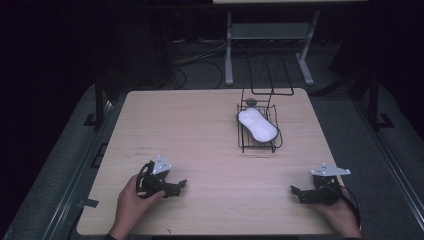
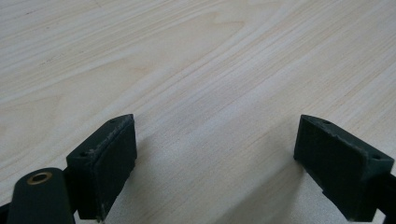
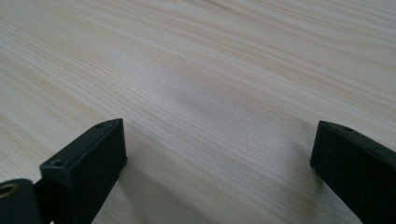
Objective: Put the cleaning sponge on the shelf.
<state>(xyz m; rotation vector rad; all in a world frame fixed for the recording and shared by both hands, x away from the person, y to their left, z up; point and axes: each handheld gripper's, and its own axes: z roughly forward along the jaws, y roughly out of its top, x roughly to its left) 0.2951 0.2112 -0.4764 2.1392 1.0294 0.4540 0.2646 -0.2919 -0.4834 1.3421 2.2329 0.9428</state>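
Grippers parked at near table edge, both idle. Left gripper (image 1: 176,187) held in left hand (image 1: 131,205) at near left; jaws spread wide in left gripper view, bare wood grain between, nothing gripped. Right gripper (image 1: 298,192) held in right hand (image 1: 342,214) at near right; jaws likewise wide apart in right gripper view, empty. Both resting low on table (image 1: 200,130), well apart from each other.

Farther back, right of centre: black wire rack (image 1: 258,134), upright handle loop at far end. White peanut-shaped dish (image 1: 257,124) lying inside rack, long axis roughly along it. Small dark round item (image 1: 251,102) at far end of rack, too small to identify.

Nearest workable things: rack and dish, well clear of both grippers.

Risks, judged:
- Dish smooth, rounded; pinch on rim likely to slip or tip it.
- Rack light; one-sided pull likely to drag or tilt whole rack, dish sliding out.
- Jaw catching on wire during approach, jolting rack.
- Handle loop in reach path from above.
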